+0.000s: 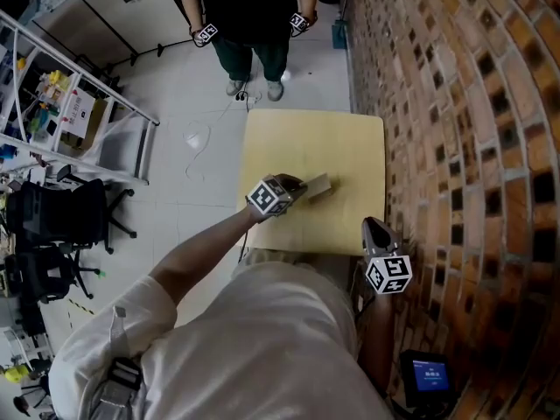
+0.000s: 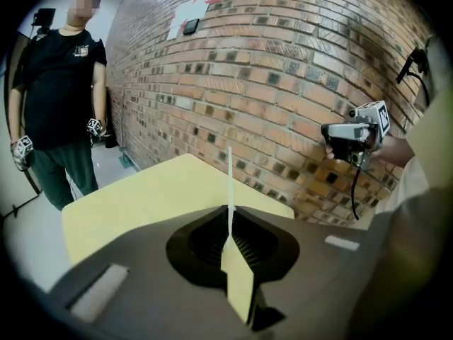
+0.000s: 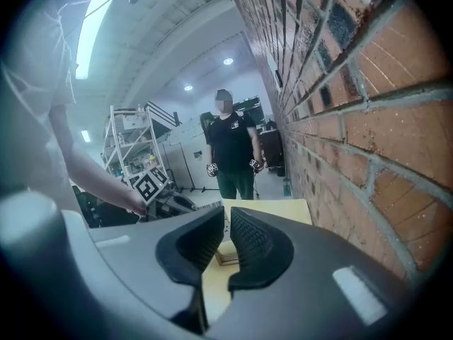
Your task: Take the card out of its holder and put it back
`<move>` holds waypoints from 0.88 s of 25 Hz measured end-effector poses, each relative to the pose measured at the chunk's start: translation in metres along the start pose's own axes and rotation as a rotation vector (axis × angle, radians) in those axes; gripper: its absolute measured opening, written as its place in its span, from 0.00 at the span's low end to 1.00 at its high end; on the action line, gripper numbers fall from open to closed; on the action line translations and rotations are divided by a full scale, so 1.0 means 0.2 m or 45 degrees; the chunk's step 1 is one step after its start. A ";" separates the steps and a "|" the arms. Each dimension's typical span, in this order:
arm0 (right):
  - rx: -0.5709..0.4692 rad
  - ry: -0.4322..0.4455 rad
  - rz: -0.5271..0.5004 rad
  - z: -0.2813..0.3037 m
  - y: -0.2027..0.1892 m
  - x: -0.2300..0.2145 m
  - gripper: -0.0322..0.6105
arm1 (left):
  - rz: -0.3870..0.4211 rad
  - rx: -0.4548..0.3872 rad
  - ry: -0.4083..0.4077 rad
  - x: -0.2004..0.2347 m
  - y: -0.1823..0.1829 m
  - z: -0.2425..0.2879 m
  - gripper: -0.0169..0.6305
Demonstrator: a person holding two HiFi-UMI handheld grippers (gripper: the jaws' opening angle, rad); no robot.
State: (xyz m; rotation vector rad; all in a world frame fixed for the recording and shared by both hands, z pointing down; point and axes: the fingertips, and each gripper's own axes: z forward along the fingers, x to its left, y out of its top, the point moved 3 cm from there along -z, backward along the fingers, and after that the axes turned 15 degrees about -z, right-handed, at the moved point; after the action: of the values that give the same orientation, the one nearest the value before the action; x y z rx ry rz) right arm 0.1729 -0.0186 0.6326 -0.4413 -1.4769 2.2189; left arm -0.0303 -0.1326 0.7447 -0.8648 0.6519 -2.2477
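Observation:
My left gripper (image 2: 229,217) is shut on a thin white card (image 2: 229,179), which I see edge-on, standing straight up between the pads. In the head view the left gripper (image 1: 300,185) hangs over the middle of the yellow table (image 1: 341,138), its tip right beside the small tan card holder (image 1: 318,185). I cannot tell whether the card touches the holder. The right gripper (image 1: 374,227) hovers at the table's near right corner, away from the holder. In the right gripper view its jaws (image 3: 226,222) stand a narrow gap apart with nothing between them, and the holder (image 3: 226,253) shows beyond.
A brick wall (image 1: 455,103) runs close along the table's right side. A person (image 1: 249,16) stands at the table's far end with a marker on each hand. A metal rack (image 1: 61,103) and office chairs (image 1: 52,226) are at the left. A small blue screen (image 1: 429,376) glows bottom right.

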 end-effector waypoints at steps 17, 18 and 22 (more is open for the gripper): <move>0.030 -0.023 0.046 -0.04 -0.09 0.00 0.08 | 0.073 0.085 -0.007 0.06 -0.02 0.16 0.08; 0.031 -0.024 0.046 -0.04 -0.09 0.00 0.08 | 0.075 0.086 -0.008 0.06 -0.02 0.16 0.08; 0.037 -0.026 0.048 -0.04 -0.10 0.00 0.08 | 0.080 0.094 -0.012 0.06 -0.02 0.19 0.08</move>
State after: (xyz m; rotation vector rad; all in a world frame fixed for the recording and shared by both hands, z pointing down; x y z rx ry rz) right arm 0.1801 -0.0053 0.6483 -0.4415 -1.4563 2.2778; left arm -0.0124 -0.1456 0.7772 -0.8070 0.5802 -2.1963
